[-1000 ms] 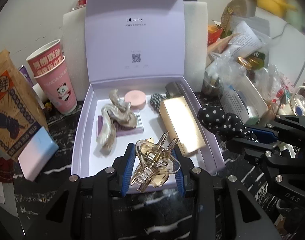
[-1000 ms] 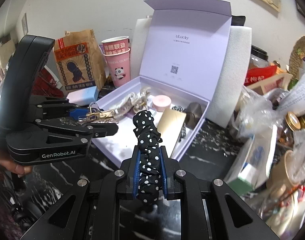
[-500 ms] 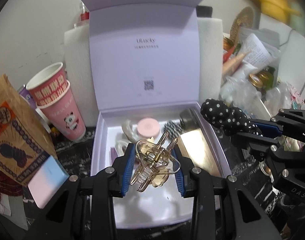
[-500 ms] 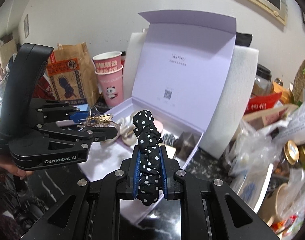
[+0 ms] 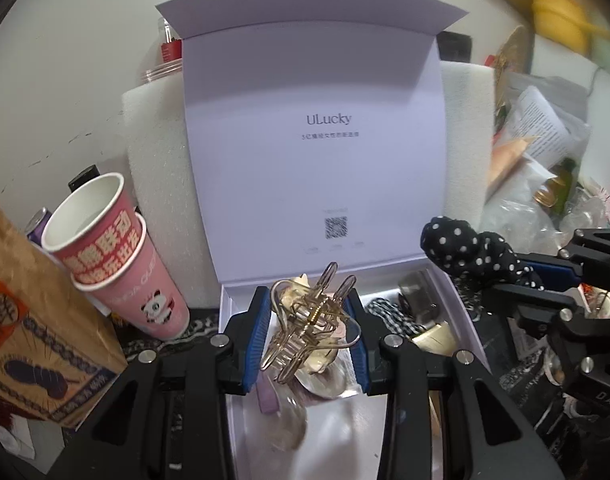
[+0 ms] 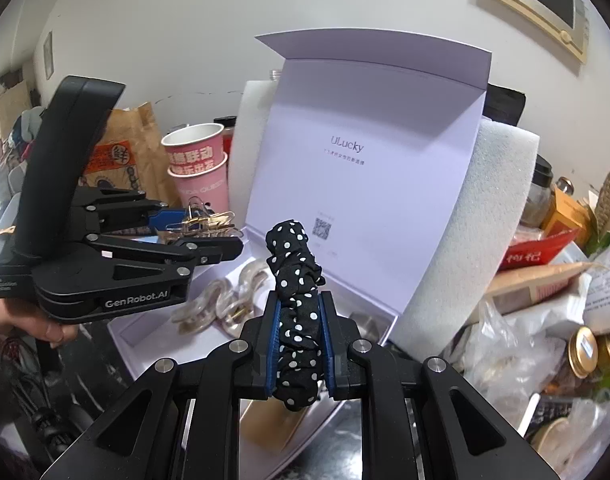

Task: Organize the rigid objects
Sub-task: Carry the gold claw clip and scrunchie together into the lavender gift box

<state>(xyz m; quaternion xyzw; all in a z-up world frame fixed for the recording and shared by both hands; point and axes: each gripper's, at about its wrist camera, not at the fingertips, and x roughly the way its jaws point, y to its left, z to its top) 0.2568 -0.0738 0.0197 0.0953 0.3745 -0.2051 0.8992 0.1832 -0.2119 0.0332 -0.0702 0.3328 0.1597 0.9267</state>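
My left gripper [image 5: 311, 336] is shut on a gold wire hair claw [image 5: 309, 320], held above the open lilac box [image 5: 467, 304]. That same gripper [image 6: 209, 236] with the claw [image 6: 203, 222] shows at the left of the right wrist view. My right gripper [image 6: 299, 344] is shut on a black polka-dot scrunchie [image 6: 295, 280], which sticks up between the blue pads. The scrunchie [image 5: 473, 252] hangs over the box's right side. Inside the box lie a pearly chain clip [image 6: 225, 300], a gold bar-shaped item [image 5: 433, 336] and a checked hair tie [image 5: 385, 308]. The box lid [image 5: 313, 152] stands upright.
Two stacked pink paper cups [image 5: 117, 256] and a brown paper bag [image 5: 37, 320] stand left of the box. White foam [image 6: 485, 220] stands behind the lid. Jars, bags and packets [image 6: 553, 300] crowd the right side. A hand [image 6: 37, 320] grips the left gripper's handle.
Both grippers have moved forward over the box and risen a little, still holding the claw and the scrunchie. The box lid now looms larger and most of the box floor is hidden.
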